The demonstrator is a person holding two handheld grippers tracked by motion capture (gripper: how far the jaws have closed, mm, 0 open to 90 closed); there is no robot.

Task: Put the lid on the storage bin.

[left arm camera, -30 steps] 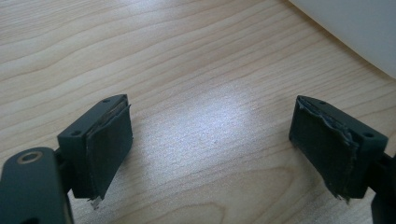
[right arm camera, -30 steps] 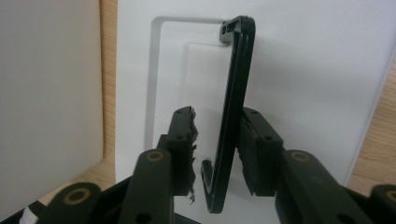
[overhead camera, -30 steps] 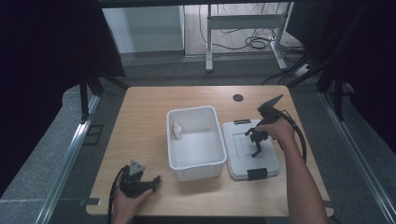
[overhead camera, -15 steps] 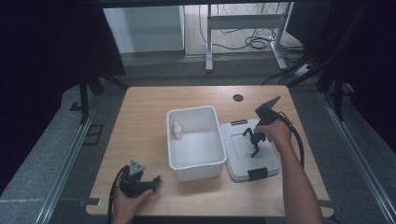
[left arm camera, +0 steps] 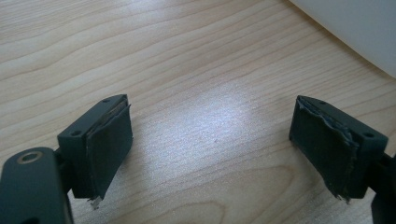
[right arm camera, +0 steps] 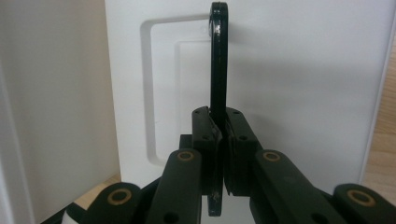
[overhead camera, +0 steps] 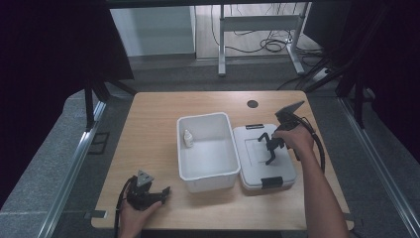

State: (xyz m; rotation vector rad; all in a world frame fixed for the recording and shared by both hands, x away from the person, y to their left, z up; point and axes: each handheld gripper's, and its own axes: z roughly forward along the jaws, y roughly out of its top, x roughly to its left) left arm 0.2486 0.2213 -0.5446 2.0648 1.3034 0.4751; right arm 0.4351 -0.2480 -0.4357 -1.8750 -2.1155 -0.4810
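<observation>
A white open bin (overhead camera: pixel 204 119) stands mid-table with a small white bottle (overhead camera: pixel 188 138) inside, against its left wall. Its white lid (overhead camera: pixel 252 171) lies flat just right of it. My right gripper (overhead camera: pixel 270 148) hangs over the lid's middle. In the right gripper view this gripper (right arm camera: pixel 219 135) is shut on the lid's thin black handle (right arm camera: pixel 218 56), which stands up from the lid (right arm camera: pixel 303 70), with the bin wall (right arm camera: pixel 51 93) at the left. My left gripper (overhead camera: pixel 161 193) rests low at the table's front left; its jaws (left arm camera: pixel 210 154) stand wide open over bare wood.
The lid has black latches at its far end (overhead camera: pixel 254 126) and near end (overhead camera: pixel 269 182). A round cable hole (overhead camera: pixel 252 103) sits in the wooden table toward the back. A corner of the bin (left arm camera: pixel 355 32) shows ahead of the left gripper.
The right gripper has shifted only very slightly over the lid. The left gripper has not moved.
</observation>
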